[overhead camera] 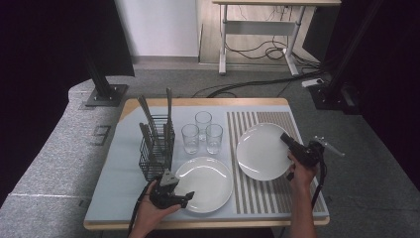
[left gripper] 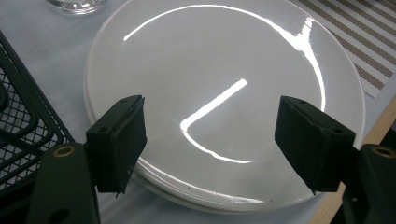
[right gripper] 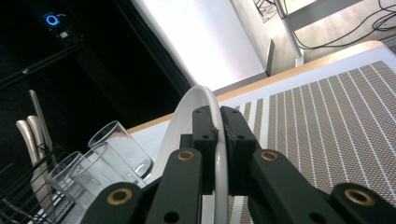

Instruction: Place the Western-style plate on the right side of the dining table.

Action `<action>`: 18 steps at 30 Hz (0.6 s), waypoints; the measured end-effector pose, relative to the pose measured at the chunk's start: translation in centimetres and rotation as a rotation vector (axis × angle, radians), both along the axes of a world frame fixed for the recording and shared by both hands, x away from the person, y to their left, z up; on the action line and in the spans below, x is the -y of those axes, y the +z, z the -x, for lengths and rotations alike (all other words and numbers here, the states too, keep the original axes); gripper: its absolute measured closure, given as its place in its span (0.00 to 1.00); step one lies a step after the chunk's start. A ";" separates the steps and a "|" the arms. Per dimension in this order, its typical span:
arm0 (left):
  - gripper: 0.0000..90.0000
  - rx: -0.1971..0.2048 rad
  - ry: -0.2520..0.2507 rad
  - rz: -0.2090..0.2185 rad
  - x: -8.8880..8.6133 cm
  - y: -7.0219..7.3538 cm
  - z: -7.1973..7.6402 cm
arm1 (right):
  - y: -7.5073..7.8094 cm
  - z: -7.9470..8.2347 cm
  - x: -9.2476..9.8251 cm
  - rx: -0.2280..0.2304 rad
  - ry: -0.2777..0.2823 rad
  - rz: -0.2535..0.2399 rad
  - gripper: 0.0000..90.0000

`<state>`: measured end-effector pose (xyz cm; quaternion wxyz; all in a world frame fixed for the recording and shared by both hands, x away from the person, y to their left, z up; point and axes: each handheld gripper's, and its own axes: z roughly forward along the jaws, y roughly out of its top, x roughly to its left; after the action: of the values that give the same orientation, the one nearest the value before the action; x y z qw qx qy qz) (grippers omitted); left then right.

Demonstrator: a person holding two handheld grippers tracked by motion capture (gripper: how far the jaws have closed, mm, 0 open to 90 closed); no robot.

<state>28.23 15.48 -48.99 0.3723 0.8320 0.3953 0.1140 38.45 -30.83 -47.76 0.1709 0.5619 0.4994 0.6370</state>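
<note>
Now right gripper (right gripper: pixel 217 140) fingers clamped on plate rim (right gripper: pixel 187 105); left gripper (left gripper: pixel 210 144) fingers wide apart over second plate (left gripper: pixel 210 56), gripping nothing.

Both black claws have brass-ringed screw holes, trailing black cables, apparently bare forearms.

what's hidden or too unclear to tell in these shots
- Far face of the round white plate clamped in the right tool: right gripper view sees it edge-on, with the jaws over the rim.
- Near rim of the second round white plate on the table: left gripper view, covered by the open left tool.
- Type of each piece of metal cutlery in the black wire basket: high view, heads are inside the mesh and too small.
</note>
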 end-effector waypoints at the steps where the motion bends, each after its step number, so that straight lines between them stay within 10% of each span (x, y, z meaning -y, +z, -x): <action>1: 0.28 0.001 0.000 -0.001 0.0 0.0 0.0 | -0.3 -0.4 0.0 -0.009 -0.007 -0.007 0.95; 18: 0.28 0.004 -0.004 -0.004 0.0 0.0 0.1 | -1.0 -1.0 0.6 -0.022 -0.034 -0.006 0.95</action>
<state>28.10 15.43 -48.94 0.3717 0.8333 0.3926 0.1156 39.40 -31.39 -48.81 0.1744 0.5777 0.4900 0.6291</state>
